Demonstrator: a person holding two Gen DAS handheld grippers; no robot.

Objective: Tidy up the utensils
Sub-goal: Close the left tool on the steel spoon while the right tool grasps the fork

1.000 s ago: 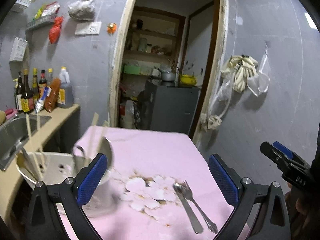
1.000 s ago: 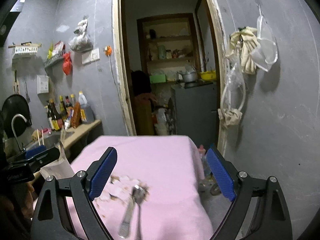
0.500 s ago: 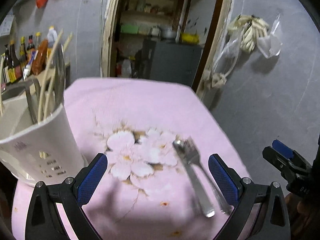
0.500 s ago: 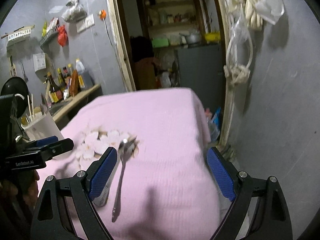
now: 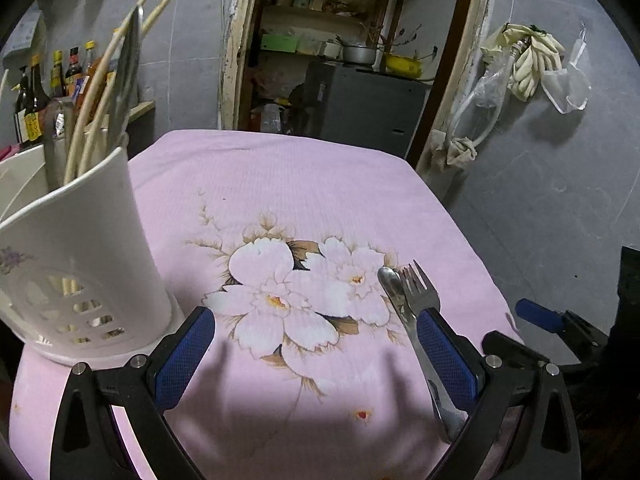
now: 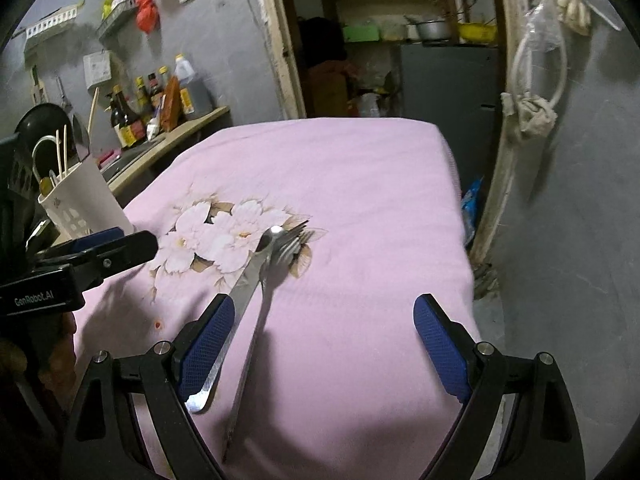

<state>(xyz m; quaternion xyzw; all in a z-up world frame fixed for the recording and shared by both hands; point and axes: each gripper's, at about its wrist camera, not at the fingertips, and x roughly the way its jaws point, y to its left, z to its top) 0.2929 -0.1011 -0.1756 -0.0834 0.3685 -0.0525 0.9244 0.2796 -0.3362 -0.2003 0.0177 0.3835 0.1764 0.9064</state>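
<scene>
A metal spoon (image 5: 390, 282) and a fork (image 5: 416, 290) lie side by side on the pink flowered tablecloth (image 5: 320, 184). At the table's left stands a white utensil holder (image 5: 80, 260) with chopsticks in it. My left gripper (image 5: 314, 316) hangs open over the cloth, the holder to its left and the two utensils at its right finger. My right gripper (image 6: 324, 304) is open and low over the table. The spoon (image 6: 250, 280) runs under its left finger, and the fork (image 6: 258, 320) handle lies just inside that finger. Nothing is held.
A counter with bottles (image 6: 152, 100) and a sink runs along the left wall. An open doorway (image 5: 352, 60) lies beyond the table's far edge. Bags and a cloth hang on the grey wall (image 5: 532, 60) to the right, past the table's edge.
Both grippers have sunk toward the table and tipped downward. The spoon and fork now sit much closer to the fingers, and the holder looms nearer on the left.
</scene>
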